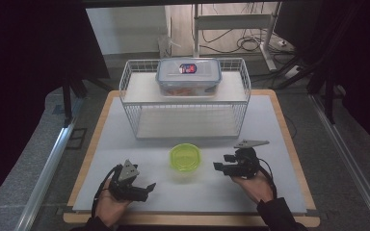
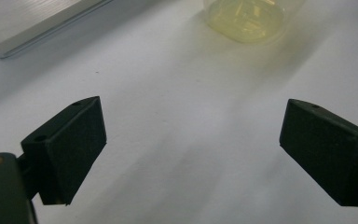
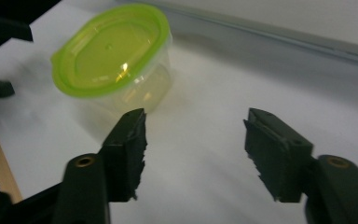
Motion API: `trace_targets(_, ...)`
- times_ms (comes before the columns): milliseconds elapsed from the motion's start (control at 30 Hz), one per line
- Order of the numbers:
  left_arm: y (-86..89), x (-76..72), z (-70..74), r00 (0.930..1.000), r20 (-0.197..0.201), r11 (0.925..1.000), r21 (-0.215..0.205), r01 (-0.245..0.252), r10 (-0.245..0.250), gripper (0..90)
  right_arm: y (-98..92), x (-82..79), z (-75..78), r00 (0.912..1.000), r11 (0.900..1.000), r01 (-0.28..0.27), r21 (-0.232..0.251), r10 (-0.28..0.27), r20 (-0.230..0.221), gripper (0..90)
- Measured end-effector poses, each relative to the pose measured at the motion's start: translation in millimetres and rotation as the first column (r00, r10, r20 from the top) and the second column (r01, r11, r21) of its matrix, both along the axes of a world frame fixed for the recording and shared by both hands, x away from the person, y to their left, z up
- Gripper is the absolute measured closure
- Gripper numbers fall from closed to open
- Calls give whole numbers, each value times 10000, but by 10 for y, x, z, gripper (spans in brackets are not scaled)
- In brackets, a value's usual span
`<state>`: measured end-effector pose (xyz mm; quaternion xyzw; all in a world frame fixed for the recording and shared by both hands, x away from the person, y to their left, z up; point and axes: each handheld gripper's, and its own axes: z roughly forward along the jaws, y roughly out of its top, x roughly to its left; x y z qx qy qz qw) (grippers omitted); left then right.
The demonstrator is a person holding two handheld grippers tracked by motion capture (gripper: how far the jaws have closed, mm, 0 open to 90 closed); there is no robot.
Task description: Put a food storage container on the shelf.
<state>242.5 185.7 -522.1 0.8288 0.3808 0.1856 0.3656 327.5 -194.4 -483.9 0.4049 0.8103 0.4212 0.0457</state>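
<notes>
Both hand-held grippers flank the green-lidded container (image 1: 185,158), apart from it.

I am finding no text that I can actually read. The one printed mark I am seeing is a small red, white and blue label (image 1: 188,69) sitting on the lid of the clear storage box (image 1: 188,77) on top of the wire rack (image 1: 130,91); its lettering is showing too small and blurred for me to make out any word, brand or number.
</notes>
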Motion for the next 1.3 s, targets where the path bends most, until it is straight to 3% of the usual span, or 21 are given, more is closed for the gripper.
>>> trace_targets(167, -28, -37, -6, 9999, 113, 9999, 144, 43, -45, 69, 127, 147, 52, 9994, 9969, 51, 786, -23, -350, 561)
trace_targets(367, -28, -42, -12, 9999, 95, 9998, 148, 91, -92, 68, 281, 303, -3, 9898, 9822, 342, 1847, -77, -1421, 548)
trace_targets(500, -34, -43, -15, 9999, 75, 9998, 141, 138, -140, 68, 348, 359, -64, 9770, 9687, 692, 2382, -175, -2126, 547)
trace_targets(567, -38, -43, -17, 9998, 64, 9998, 142, 171, -172, 68, 369, 389, -108, 9653, 9616, 977, 2563, -290, -2594, 563)
trace_targets(733, -46, -41, -20, 9997, 54, 9996, 186, 229, -230, 69, 421, 401, -228, 9450, 9520, 1266, 2787, -304, -3256, 612)
trace_targets(800, -49, -42, -22, 9997, 31, 9995, 190, 244, -244, 70, 439, 397, -257, 9367, 9494, 1355, 2833, -295, -3490, 653)
trace_targets(833, -49, -42, -22, 9997, 33, 9995, 195, 247, -247, 70, 437, 398, -268, 9333, 9432, 1416, 3006, -260, -3581, 698)
trace_targets(900, -50, -42, -22, 9997, 42, 9995, 195, 257, -258, 71, 428, 405, -269, 9165, 9332, 1690, 3172, -303, -3990, 752)
trace_targets(933, -51, -43, -21, 9997, 46, 9995, 202, 259, -260, 71, 421, 411, -279, 9140, 9303, 1699, 3249, -255, -4049, 777)
trace_targets(967, -52, -43, -22, 9996, 42, 9995, 205, 260, -261, 72, 420, 409, -277, 9126, 9271, 1728, 3327, -236, -4083, 799)
trace_targets(1067, -53, -42, -22, 9997, 50, 9995, 203, 259, -260, 72, 426, 389, -237, 9144, 9332, 1630, 3202, -210, -4044, 806)
trace_targets(1100, -52, -43, -21, 9997, 61, 9995, 202, 255, -257, 72, 434, 382, -218, 9206, 9361, 1541, 3161, -198, -3901, 807)
trace_targets(1233, -48, -45, -18, 9997, 95, 9996, 179, 236, -238, 73, 449, 368, -73, 9298, 9363, 1245, 3284, 54, -3679, 808)
trace_targets(1300, -43, -44, -16, 9997, 103, 9996, 130, 235, -236, 73, 449, 378, 18, 9290, 9352, 1134, 3356, 200, -3696, 809)
